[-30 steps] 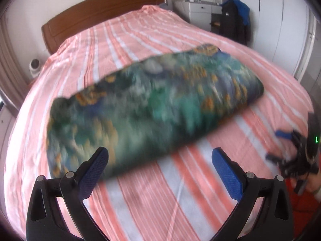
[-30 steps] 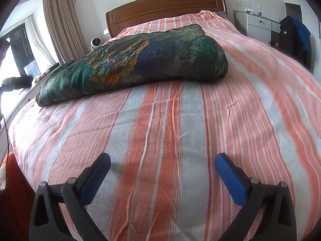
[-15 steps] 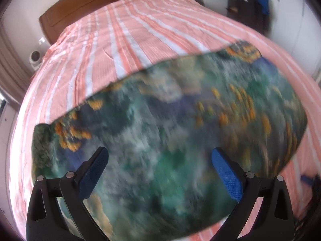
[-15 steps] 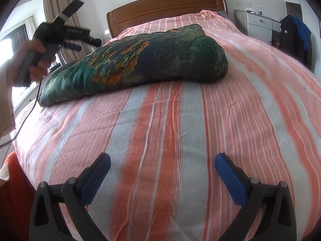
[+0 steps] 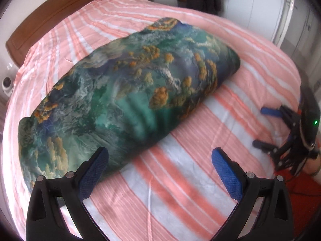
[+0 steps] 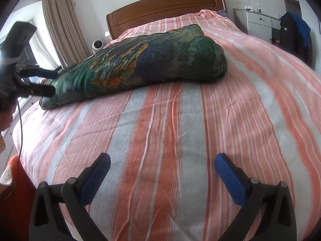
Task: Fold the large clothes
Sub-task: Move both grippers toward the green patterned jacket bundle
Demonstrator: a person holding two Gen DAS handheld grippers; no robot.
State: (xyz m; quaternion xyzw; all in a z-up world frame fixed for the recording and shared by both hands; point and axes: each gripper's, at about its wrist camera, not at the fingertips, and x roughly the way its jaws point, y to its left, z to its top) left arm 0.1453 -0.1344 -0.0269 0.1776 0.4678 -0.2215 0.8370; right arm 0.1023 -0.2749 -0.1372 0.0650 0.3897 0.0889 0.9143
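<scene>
The cloth (image 5: pixel 128 92) lay folded on the bed (image 6: pixel 180 140) — both the left gripper (image 5: pixel 160 158) and right gripper (image 6: pixel 162 163) gaped empty; next, probably another fold.

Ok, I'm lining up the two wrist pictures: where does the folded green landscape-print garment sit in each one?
Left wrist view: the folded green landscape-print garment fills the centre, running from lower left to upper right.
Right wrist view: the garment lies upper left of centre, its near end at the left hand-held gripper.
Shared landmark: the brown wooden headboard.
</scene>
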